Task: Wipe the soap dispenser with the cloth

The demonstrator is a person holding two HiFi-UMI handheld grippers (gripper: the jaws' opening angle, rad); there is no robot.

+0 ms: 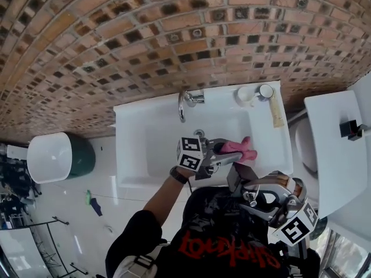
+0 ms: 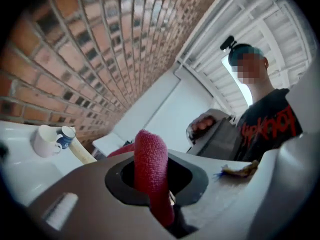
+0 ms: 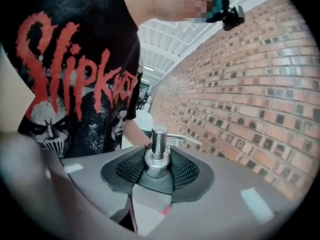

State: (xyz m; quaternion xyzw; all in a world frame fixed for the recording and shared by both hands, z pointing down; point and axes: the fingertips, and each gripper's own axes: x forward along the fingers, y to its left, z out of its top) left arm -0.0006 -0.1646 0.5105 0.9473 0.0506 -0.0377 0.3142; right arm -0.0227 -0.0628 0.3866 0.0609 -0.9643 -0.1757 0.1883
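1. The soap dispenser (image 3: 158, 151) is off the counter, held in the right gripper (image 3: 157, 170) at the near right edge of the sink (image 1: 132, 155), close to the person's body.
2. The cloth (image 1: 239, 149), a pink roll, lies just to the far left of the dispenser, over the basin. They are near each other, but I can't see any contact.
3. In the left gripper view the free end of the cloth sticks out ahead towards the person's right hand (image 2: 209, 125), so it already faces the dispenser.
4. The dispenser's long axis runs up between the right jaws, pump on top, with the spout pointing towards the brick wall.
5. The left gripper (image 2: 150, 179) is clamped on the cloth, which fills the gap between its jaws.
6. The right jaws stand partway apart, their ribbed pads pressing both sides of the metal collar under the pump.
7. The next move is probably a short one by the left gripper, carrying the cloth near and right onto the dispenser's body.
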